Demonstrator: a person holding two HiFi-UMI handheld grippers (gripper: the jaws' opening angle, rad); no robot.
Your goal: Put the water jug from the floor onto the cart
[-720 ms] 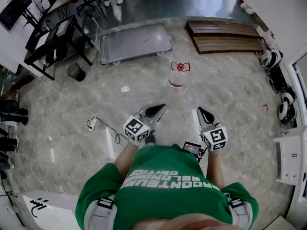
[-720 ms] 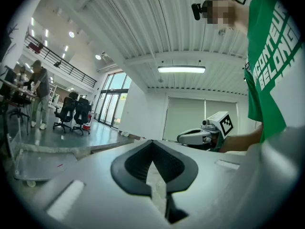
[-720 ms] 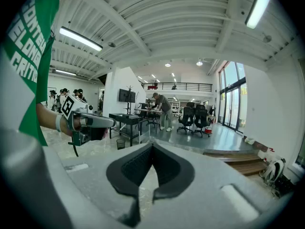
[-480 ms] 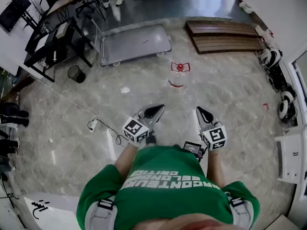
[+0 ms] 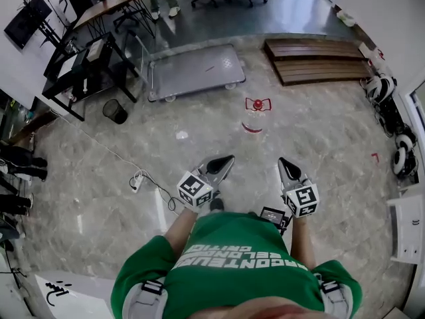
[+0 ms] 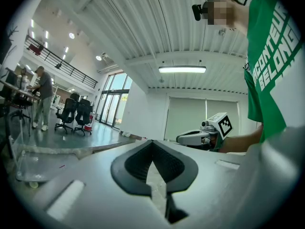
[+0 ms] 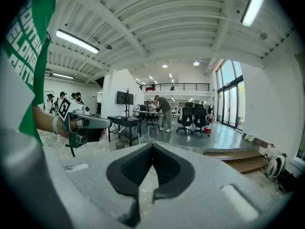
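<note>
Well short of the cart [image 5: 196,70], the left gripper [image 5: 224,162] and right gripper [image 5: 285,167] show jaws pressed together, empty.

Cart [image 5: 196,68] between desk [image 5: 86,58] at left, steps [image 5: 319,58] at right.

A marbled floor [image 5: 319,131] is carrying a flat grey cart [image 5: 192,70], wooden boards [image 5: 317,60], a black bin [image 5: 115,110], a white power strip [image 5: 137,180] and a small red object [image 5: 257,104].

marble flr [image 5: 319,131] | blk desks [image 5: 85,68] | wood steps [image 5: 319,58] | strip lt [image 6: 182,69]
</note>
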